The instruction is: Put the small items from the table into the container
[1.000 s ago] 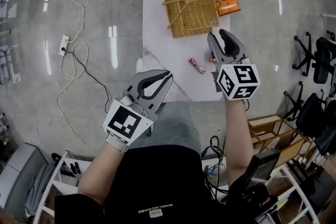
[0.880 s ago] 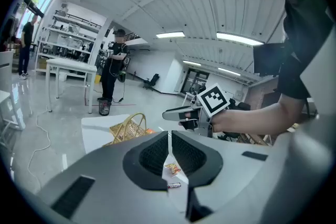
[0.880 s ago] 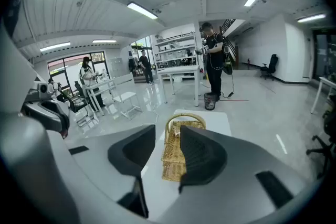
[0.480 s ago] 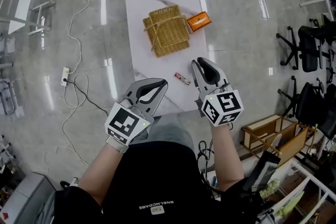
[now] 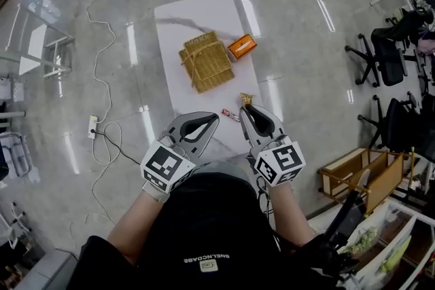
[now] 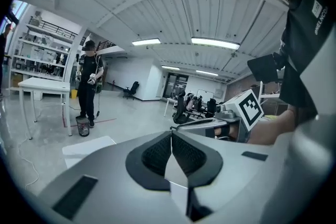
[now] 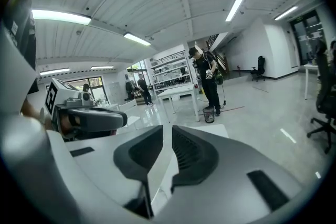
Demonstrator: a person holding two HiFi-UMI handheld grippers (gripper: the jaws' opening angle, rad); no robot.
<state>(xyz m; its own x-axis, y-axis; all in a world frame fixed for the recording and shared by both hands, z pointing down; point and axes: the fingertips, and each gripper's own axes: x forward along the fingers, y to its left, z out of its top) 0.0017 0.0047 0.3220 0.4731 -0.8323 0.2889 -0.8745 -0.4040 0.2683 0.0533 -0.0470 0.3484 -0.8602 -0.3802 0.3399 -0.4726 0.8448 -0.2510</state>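
Left gripper (image 5: pixel 215 117) jaws together, right gripper (image 5: pixel 246 109) closing empty — widen it before straddling the wrapped candy (image 5: pixel 231 115) near the wicker basket (image 5: pixel 206 61).

Woven wicker basket (image 5: pixel 206 61) — rough — on glossy marbled table (image 5: pixel 197 105).

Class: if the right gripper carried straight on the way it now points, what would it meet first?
Probably the small gold-wrapped item, just beyond the right gripper, whose empty jaws are closing. Its height is unclear, so it might pass over that item toward the wicker basket.
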